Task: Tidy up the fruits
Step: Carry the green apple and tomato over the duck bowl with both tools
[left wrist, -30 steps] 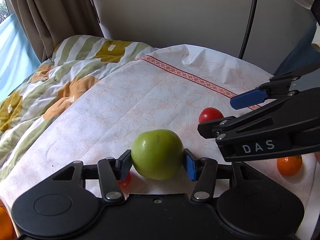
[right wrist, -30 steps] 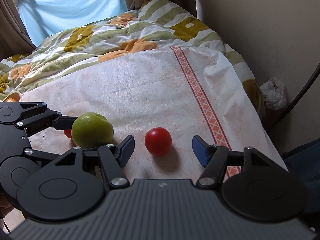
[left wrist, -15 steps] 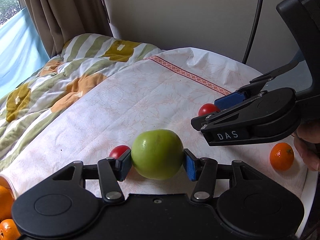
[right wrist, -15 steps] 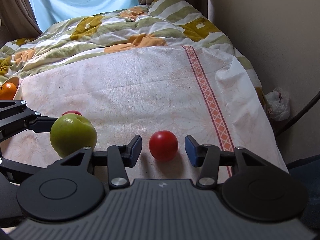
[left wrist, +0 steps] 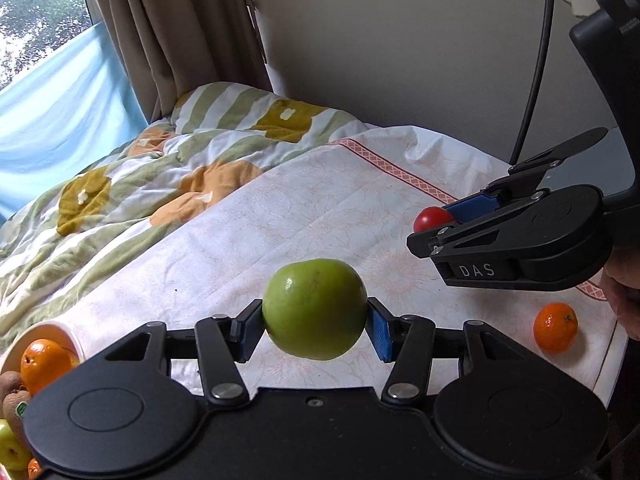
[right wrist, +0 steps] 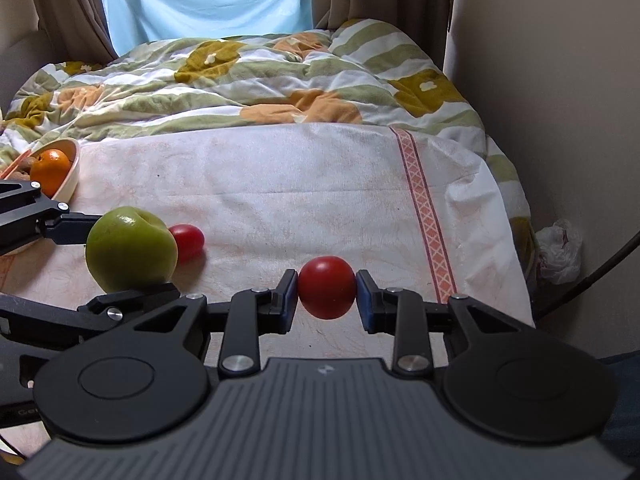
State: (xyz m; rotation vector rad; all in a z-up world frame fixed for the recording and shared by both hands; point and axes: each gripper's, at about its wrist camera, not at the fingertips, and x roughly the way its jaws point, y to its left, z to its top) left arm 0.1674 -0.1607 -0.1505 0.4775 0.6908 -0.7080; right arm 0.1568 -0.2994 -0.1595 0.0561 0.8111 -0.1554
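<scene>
Both grippers are loaded here. The left gripper (left wrist: 315, 322) has the green apple (left wrist: 315, 309) pinched between its blue pads, one pad on each side of the fruit, and the apple hangs clear above the white cloth (left wrist: 312, 216). From the right wrist camera that same apple (right wrist: 131, 249) sits out to the left, gripped side-on, with a small red tomato (right wrist: 187, 241) lying on the cloth just behind it.

Over on the other side, the right gripper (right wrist: 327, 295) is clamped narrow on a round red tomato (right wrist: 327, 293), pads pressing both flanks, the fruit dead centre between the fingers. In the left wrist view the held tomato (left wrist: 431, 218) peeks out beside the blue pad of the right gripper (left wrist: 440, 220), up and to the right of the apple.

A mandarin (left wrist: 555, 327) rests on the cloth near the table's right edge, well apart from both grippers. At far left a pale bowl (right wrist: 72, 180) holds an orange (right wrist: 50, 166), with kiwis (left wrist: 10, 396) beside it in the left view. A striped, flowered duvet (right wrist: 260, 76) lies beyond the cloth.
</scene>
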